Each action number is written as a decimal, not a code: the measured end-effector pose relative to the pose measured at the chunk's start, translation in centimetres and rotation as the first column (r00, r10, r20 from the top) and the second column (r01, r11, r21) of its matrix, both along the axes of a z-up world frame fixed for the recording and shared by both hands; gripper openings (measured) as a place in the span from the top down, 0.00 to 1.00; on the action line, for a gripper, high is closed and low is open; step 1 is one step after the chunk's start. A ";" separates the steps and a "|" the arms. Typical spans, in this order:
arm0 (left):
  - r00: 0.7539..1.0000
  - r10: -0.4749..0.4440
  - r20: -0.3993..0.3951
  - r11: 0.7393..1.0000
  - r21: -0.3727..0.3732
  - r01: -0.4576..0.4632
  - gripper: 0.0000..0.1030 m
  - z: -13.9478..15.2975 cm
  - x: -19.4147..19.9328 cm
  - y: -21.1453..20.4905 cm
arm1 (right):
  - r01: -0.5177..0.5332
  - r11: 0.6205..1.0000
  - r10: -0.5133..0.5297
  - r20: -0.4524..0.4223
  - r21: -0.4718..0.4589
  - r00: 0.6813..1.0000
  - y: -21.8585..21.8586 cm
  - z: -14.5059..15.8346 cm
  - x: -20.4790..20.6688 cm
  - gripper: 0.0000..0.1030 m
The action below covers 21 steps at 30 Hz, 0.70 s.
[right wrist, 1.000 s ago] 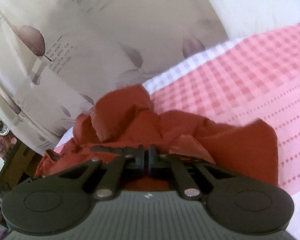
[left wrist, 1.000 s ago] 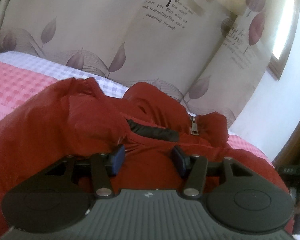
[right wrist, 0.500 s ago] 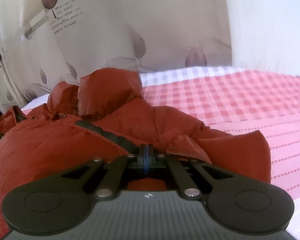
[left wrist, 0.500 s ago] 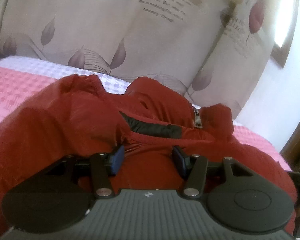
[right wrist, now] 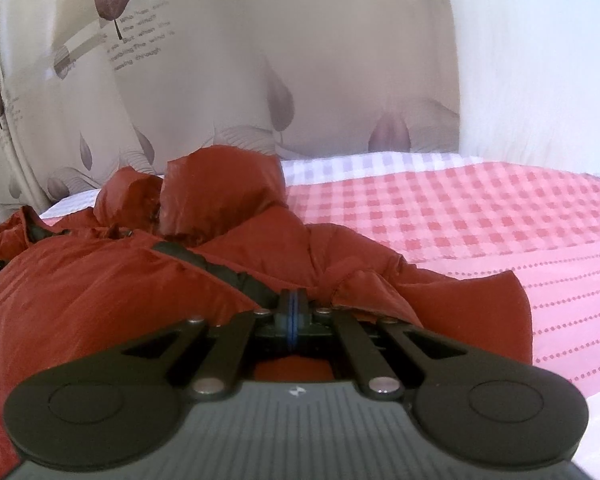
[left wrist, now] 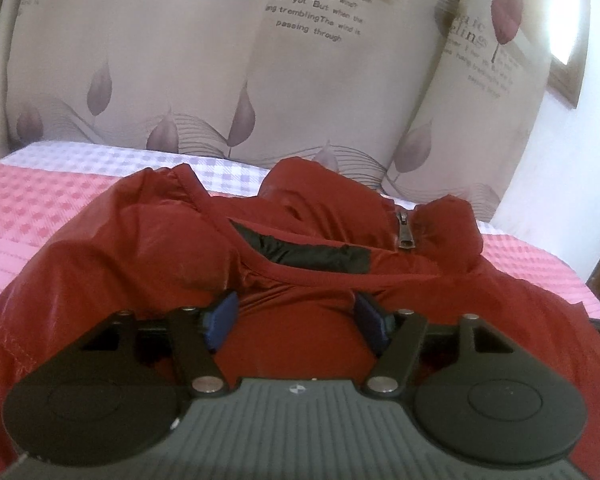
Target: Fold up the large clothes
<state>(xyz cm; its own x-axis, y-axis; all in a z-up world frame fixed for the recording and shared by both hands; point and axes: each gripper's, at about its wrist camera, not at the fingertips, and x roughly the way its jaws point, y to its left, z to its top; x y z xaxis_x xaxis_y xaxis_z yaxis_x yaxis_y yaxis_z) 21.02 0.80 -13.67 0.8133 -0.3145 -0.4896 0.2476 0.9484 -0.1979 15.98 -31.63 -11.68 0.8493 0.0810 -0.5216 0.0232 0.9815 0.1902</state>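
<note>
The red padded jacket (left wrist: 148,264) lies bunched on the pink checked bedspread (right wrist: 480,216), collar and zipper pull (left wrist: 405,234) toward the leaf-print headboard (left wrist: 180,72); its long axis is unclear. The left gripper (left wrist: 296,318) has just been widening, its pads clear of the fabric between them. The right gripper (right wrist: 294,314) is fully closed above the jacket's black strip.

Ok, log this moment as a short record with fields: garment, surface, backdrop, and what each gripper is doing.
garment: red padded jacket, crumpled, zipper pull showing near the collar
surface: pink checked bedspread
backdrop: beige leaf-print curtain
left gripper: jaws apart and just been opening, jacket fabric between them, pads not pressing it
right gripper: shut, low over the jacket; fabric in the pads cannot be told
</note>
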 end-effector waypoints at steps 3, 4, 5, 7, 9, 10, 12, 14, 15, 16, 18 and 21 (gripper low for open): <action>1.000 0.002 0.007 1.000 0.007 -0.002 0.33 -0.1 0.0 -0.2 | 0.003 1.000 -0.003 0.004 -0.026 1.000 0.3 0.1 -0.1 1.00; 1.000 0.003 0.008 1.000 0.009 -0.003 0.33 -0.1 0.0 -0.2 | 0.003 0.999 -0.003 0.004 -0.035 1.000 0.4 0.2 -0.1 1.00; 1.000 0.004 0.009 1.000 0.011 -0.004 0.33 -0.1 0.0 -0.2 | 0.003 0.999 -0.002 0.003 -0.040 1.000 0.4 0.2 0.0 1.00; 1.000 0.003 0.011 1.000 0.016 -0.003 0.32 -0.1 -0.1 -0.3 | 0.002 0.999 -0.002 0.000 -0.039 1.000 0.4 0.2 0.0 1.00; 1.000 -0.001 0.013 1.000 0.019 0.000 0.32 -0.2 -0.1 -0.2 | 0.000 0.999 0.000 -0.002 -0.038 1.000 0.3 0.2 0.1 1.00; 1.000 0.000 0.015 1.000 0.022 0.000 0.31 -0.2 -0.1 -0.2 | 0.000 0.999 0.000 -0.002 -0.038 1.000 0.3 0.2 0.1 1.00; 1.000 -0.002 0.021 1.000 0.029 0.001 0.31 -0.3 -0.2 -0.3 | 0.000 0.999 -0.001 -0.001 -0.043 1.000 0.4 0.2 0.1 1.00; 1.000 -0.002 0.026 1.000 0.031 0.001 0.31 -0.4 -0.2 -0.3 | 0.002 0.999 -0.002 0.001 -0.048 1.000 0.5 0.2 0.0 1.00; 1.000 -0.002 0.028 1.000 0.031 0.001 0.31 -0.4 -0.2 -0.3 | 0.002 0.999 -0.002 0.002 -0.048 1.000 0.5 0.2 0.0 1.00; 1.000 -0.003 0.028 1.000 0.029 0.002 0.31 -0.4 -0.3 -0.3 | 0.001 0.999 -0.001 0.003 -0.046 1.000 0.4 0.2 0.0 1.00; 1.000 -0.016 0.017 1.000 0.017 0.016 0.31 -0.2 -0.2 0.1 | 0.000 0.999 0.000 0.006 -0.038 1.000 0.3 0.2 -0.1 1.00; 0.999 -0.030 -0.021 0.999 -0.014 0.029 0.31 0.8 0.4 0.9 | 0.001 0.999 -0.001 0.006 -0.047 1.000 0.5 0.2 -0.1 1.00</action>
